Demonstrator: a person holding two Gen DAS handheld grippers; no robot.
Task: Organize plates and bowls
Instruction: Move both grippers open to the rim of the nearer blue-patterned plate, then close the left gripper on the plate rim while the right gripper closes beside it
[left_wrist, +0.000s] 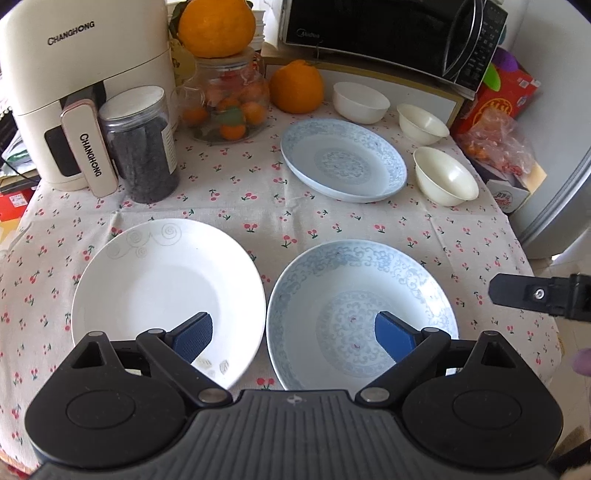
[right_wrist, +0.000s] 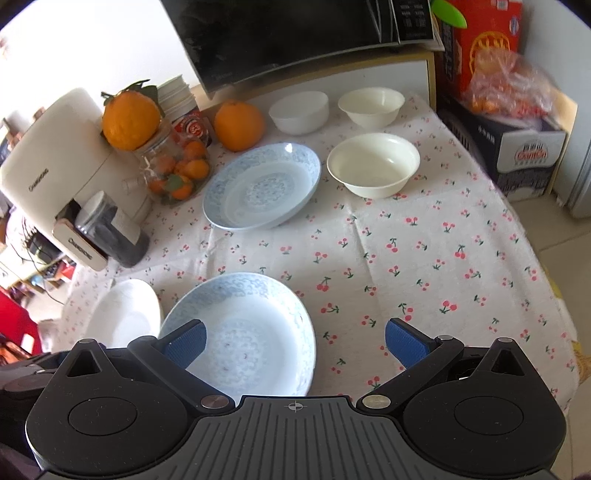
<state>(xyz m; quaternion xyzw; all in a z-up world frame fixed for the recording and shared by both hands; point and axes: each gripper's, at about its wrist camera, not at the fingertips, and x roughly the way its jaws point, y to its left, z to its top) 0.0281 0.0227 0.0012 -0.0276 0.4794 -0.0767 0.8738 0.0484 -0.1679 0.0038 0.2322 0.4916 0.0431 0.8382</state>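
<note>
Stacking should begin with the plates: the near blue-patterned plate (left_wrist: 364, 314) beside the white plate (left_wrist: 168, 295) on the bench (left_wrist: 258, 206), then the three cream bowls (far right). Left tongs (left_wrist: 293, 338) and right tongs (right_wrist: 295, 345) gape wide, holding nothing.

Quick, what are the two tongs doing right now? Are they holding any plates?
Left tongs: open, holding nothing.
Right tongs: open, holding nothing.
</note>
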